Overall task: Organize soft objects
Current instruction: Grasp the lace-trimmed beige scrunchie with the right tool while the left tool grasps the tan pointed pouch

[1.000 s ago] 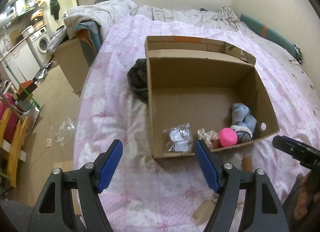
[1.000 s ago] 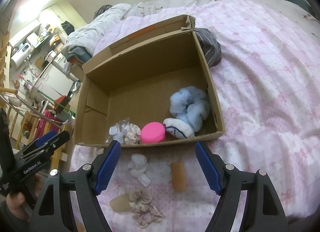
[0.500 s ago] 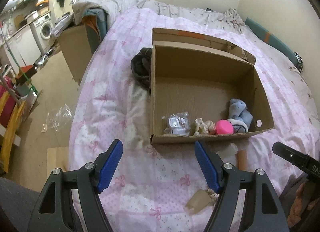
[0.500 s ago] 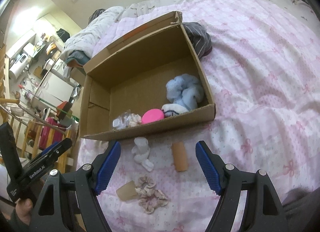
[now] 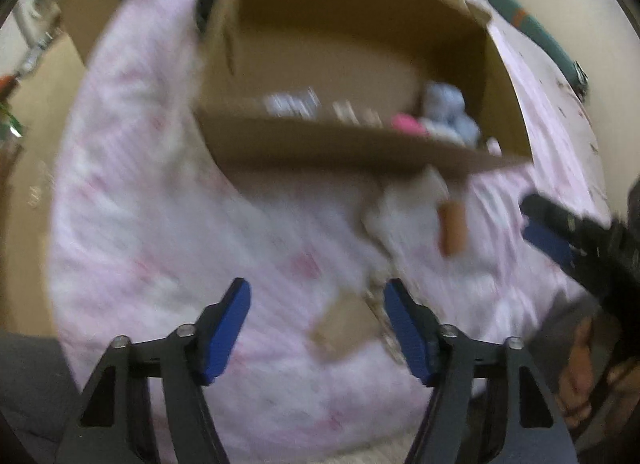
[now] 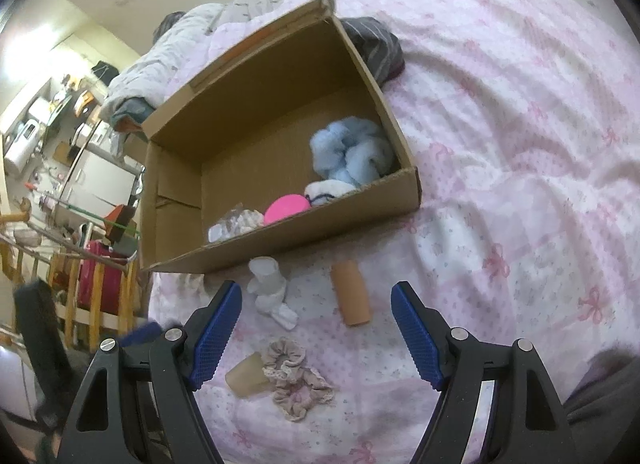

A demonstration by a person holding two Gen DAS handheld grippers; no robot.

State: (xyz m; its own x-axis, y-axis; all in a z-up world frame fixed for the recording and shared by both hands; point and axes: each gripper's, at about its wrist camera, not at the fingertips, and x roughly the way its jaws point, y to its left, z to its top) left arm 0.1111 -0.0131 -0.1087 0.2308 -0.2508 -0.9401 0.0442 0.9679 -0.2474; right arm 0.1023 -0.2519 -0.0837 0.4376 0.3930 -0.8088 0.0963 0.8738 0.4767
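Blurrily, the left wrist view shows the left gripper, jaws just narrowed yet grasping nothing, low in frame above a tan block, with the cardboard box at the top. Next, the right wrist view shows the right gripper spread and empty at the bottom; a blue scrunchie and pink ball are boxed at centre, while the beige scrunchie, white piece and orange cylinder remain on the bedspread below.

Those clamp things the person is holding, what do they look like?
Each is a black plastic handheld tool. The left gripper and right gripper each have two angular black arms with silver screws, tipped with blue ribbed pads. A grey sleeve shows at the frame's edge.
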